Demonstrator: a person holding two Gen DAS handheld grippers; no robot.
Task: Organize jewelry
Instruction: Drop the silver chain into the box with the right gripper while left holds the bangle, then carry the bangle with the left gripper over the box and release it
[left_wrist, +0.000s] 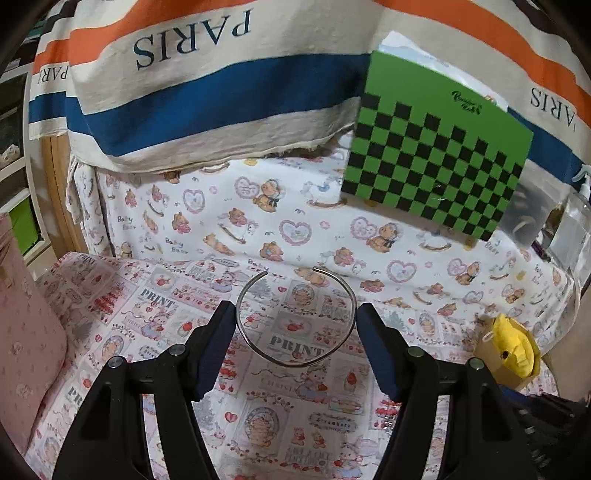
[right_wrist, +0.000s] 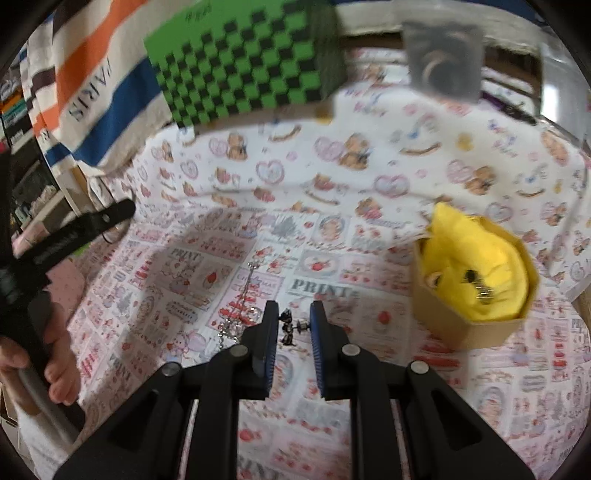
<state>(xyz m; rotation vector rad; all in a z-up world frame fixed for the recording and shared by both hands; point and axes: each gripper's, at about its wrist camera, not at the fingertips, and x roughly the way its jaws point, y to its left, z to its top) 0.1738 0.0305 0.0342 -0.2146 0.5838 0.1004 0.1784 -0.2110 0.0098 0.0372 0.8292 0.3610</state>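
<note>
- The left gripper (left_wrist: 296, 314) is seen with its jaws spread wide; a thin silver open bangle (left_wrist: 295, 317) is framed between the two blue pads (left_wrist: 216, 345); whether the pads press the bangle's sides cannot be told, though each tip is seen right at the ring's edge; the bangle's gap is turned away from the camera.
- The printed cloth (left_wrist: 155, 306) is seen under the bangle; whether the bangle rests on it or is lifted cannot be told.
- The right gripper (right_wrist: 293, 325) is shown with its jaws parted by a narrow gap; a small dark charm earring (right_wrist: 288, 326) is seen between the fingertips, apparently touched by neither; the view is blurred.
- A silver beaded chain (right_wrist: 240, 310) is laid on the cloth just left of the right gripper's left finger.
- A cardboard box (right_wrist: 476, 328) lined with yellow cloth (right_wrist: 480, 258) is placed to the right of the right gripper; small pieces of jewellery are seen inside on the yellow lining.
- A green checkered board (left_wrist: 436, 162) is propped at the back of the bear-patterned cloth (left_wrist: 295, 221); a striped "PARIS" fabric (left_wrist: 207, 85) is hung behind it.
</note>
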